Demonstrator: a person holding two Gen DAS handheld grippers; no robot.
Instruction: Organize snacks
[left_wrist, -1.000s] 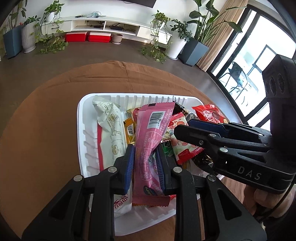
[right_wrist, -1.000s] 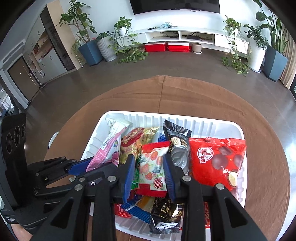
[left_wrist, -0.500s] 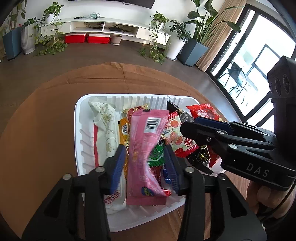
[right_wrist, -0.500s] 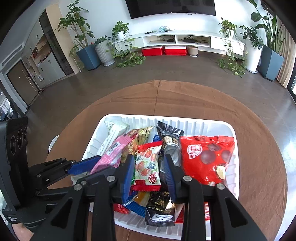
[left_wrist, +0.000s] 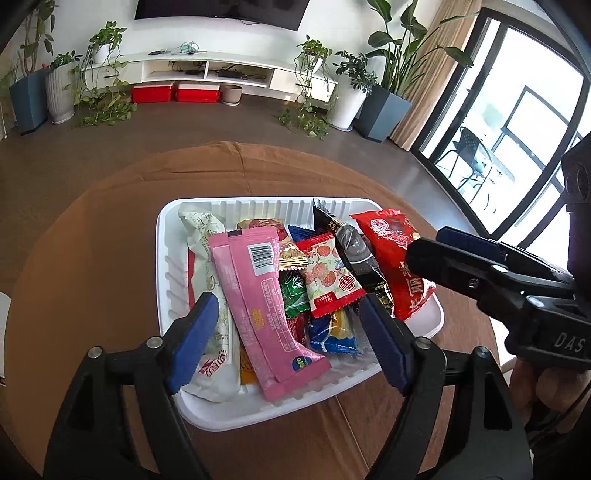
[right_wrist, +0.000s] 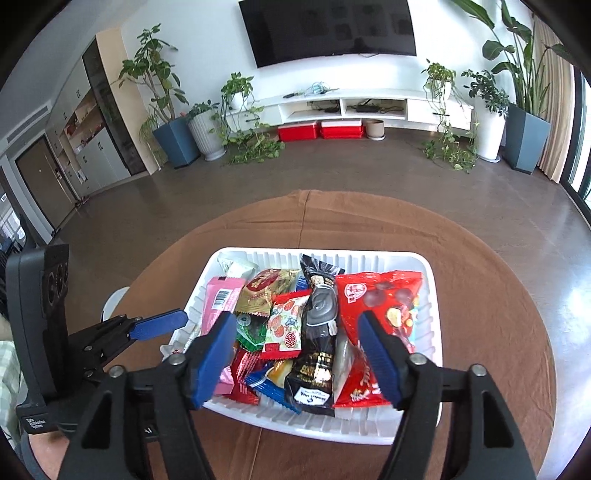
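A white ribbed tray (left_wrist: 164, 291) (right_wrist: 434, 295) on the round brown table holds several snack packs. A long pink pack (left_wrist: 258, 295) (right_wrist: 221, 295) lies on top at the tray's left, beside a white pack (left_wrist: 201, 254). A strawberry-print red pack (left_wrist: 328, 277) (right_wrist: 286, 325), a black pack (left_wrist: 354, 254) (right_wrist: 319, 325) and a big red bag (left_wrist: 395, 258) (right_wrist: 380, 299) lie to its right. My left gripper (left_wrist: 286, 339) is open and empty above the tray's near edge. My right gripper (right_wrist: 297, 358) is open and empty above the near edge too.
The brown table cloth (right_wrist: 480, 266) surrounds the tray. A white object (right_wrist: 112, 304) lies off the table's left edge. Beyond the table is dark floor, potted plants and a white TV shelf (right_wrist: 369, 103).
My left gripper let go of the pink pack, which now lies on the pile. My right gripper released the strawberry-print pack. Both opened wide and drew back and up from the tray.
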